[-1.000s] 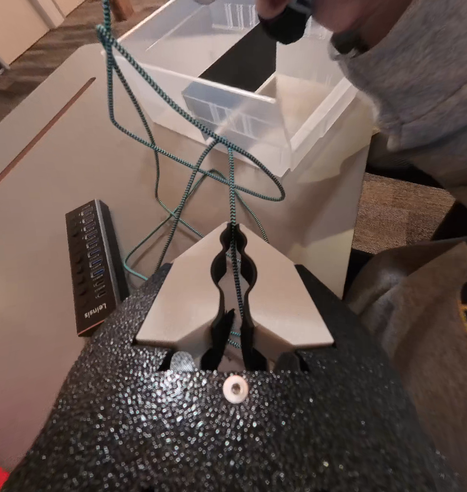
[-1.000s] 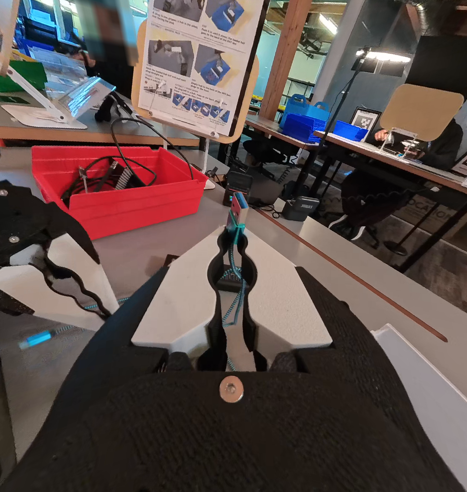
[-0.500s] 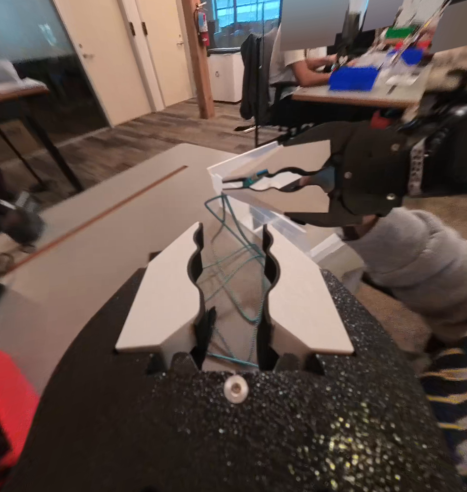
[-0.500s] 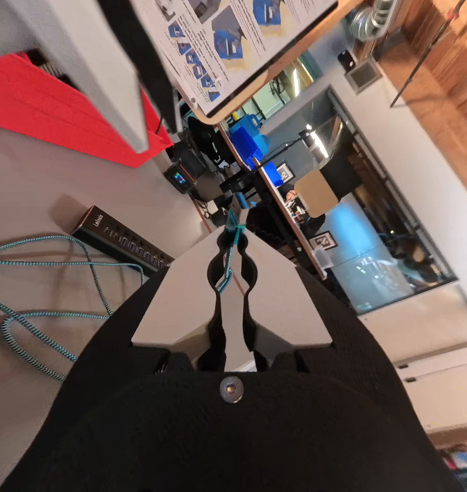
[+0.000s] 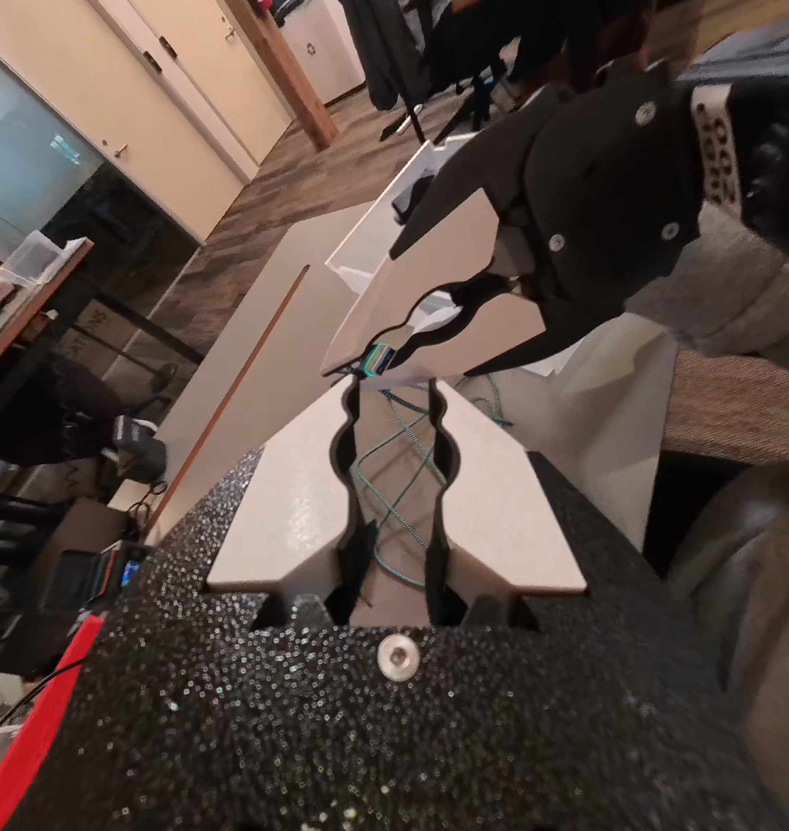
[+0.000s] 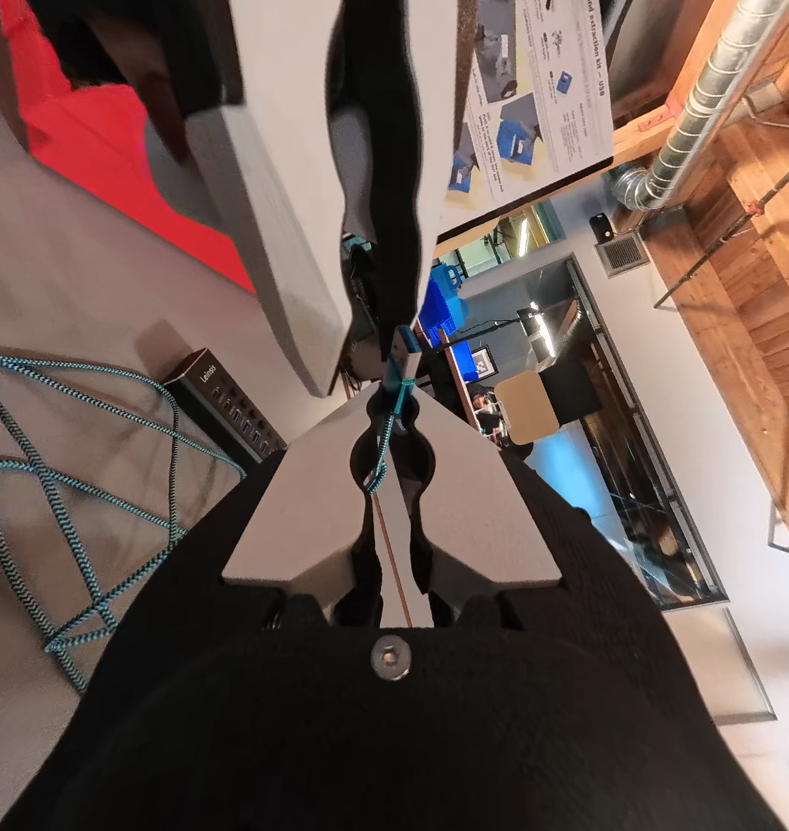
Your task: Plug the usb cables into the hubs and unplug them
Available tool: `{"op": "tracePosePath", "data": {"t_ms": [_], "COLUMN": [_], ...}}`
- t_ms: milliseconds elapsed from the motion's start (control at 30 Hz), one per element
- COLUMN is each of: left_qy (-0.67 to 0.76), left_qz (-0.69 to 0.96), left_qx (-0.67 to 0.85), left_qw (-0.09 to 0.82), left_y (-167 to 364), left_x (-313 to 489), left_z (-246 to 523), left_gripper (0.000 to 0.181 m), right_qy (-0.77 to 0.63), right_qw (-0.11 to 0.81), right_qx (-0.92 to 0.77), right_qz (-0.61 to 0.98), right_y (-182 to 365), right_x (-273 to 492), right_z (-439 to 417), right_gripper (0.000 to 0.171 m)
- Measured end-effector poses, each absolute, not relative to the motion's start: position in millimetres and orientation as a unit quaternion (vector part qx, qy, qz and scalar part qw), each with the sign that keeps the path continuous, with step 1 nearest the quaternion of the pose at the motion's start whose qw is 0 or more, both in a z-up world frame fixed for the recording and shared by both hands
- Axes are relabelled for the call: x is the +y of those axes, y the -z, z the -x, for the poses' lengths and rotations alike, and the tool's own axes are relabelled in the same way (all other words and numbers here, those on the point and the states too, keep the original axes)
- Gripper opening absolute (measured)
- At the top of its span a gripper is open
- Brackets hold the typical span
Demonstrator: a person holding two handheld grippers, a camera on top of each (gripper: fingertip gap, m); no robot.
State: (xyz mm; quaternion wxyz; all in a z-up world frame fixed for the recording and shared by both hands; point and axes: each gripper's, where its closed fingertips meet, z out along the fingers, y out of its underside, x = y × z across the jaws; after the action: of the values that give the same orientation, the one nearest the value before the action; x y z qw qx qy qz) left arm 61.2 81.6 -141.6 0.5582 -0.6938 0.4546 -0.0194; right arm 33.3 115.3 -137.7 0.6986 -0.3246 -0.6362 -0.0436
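My right gripper (image 6: 395, 390) is shut on the teal collar of a USB plug (image 6: 406, 362), whose metal end sticks out past the tips. The teal braided cable (image 6: 69, 454) trails from it in loops on the table. My left gripper (image 5: 390, 393) is open and empty, its tips just below the plug (image 5: 377, 359) that the right gripper (image 5: 354, 369) holds. In the right wrist view the left gripper's fingers (image 6: 294, 234) stand on either side of the plug's tip. The black USB hub (image 6: 231, 404) lies on the table beyond the cable.
A red bin (image 6: 114, 171) sits at the far side of the grey table (image 5: 249, 359), with an instruction board (image 6: 532, 99) standing behind. A clear plastic bin (image 5: 361, 252) stands near the table's edge behind the right gripper. A person's grey sleeve (image 5: 721, 314) is at right. The gap from one gripper's tips to the other's is roughly 4 centimetres.
My left gripper let go of the cable, opened and rose towards the plug. My right gripper rolled to the side with the plug and the two grippers have come close together.
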Motion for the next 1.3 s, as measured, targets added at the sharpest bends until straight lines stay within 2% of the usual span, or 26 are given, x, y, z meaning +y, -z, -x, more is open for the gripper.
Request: {"op": "tracePosePath", "data": {"t_ms": [433, 567, 633, 733, 867, 967, 1067, 1167, 1300], "left_qy": [-0.048, -0.111, -0.152, -0.164, -0.187, -0.263, -0.336, -0.417, -0.502], "left_qz": [0.646, 0.633, 0.624, 0.622, 0.595, 0.551, 0.513, 0.454, 0.363], "left_qx": [0.500, 0.522, 0.514, 0.479, 0.447, 0.464, 0.488, 0.505, 0.541], "left_qw": [0.574, 0.561, 0.569, 0.597, 0.642, 0.642, 0.621, 0.604, 0.570], "left_y": [136, 141, 134, 122, 108, 110, 121, 126, 136], "left_x": [78, 79, 83, 85, 83, 83, 85, 84, 79], "left_z": [-60, -53, -46, -33, -18, -10, -9, -12, -24], "left_gripper": [0.008, 0.004, 0.004, 0.004, 0.004, 0.004, 0.005, 0.004, 0.003], "right_qy": [0.055, 0.048, 0.029, -0.004, -0.103, -0.290, -0.496, -0.621, -0.728], "right_qw": [0.688, 0.680, 0.689, 0.670, 0.634, 0.572, 0.444, 0.280, 0.181], "right_qx": [-0.659, -0.663, -0.633, -0.582, -0.523, -0.483, -0.427, -0.396, -0.330], "right_qz": [0.300, 0.310, 0.350, 0.460, 0.561, 0.597, 0.612, 0.616, 0.573], "right_y": [145, 150, 145, 146, 149, 143, 133, 138, 128], "right_x": [108, 108, 115, 142, 159, 140, 112, 88, 83], "right_z": [-28, -24, -22, -30, -43, -37, -30, -27, -26], "right_gripper": [0.004, 0.004, 0.007, 0.021, 0.020, 0.015, 0.015, 0.020, 0.025]}}
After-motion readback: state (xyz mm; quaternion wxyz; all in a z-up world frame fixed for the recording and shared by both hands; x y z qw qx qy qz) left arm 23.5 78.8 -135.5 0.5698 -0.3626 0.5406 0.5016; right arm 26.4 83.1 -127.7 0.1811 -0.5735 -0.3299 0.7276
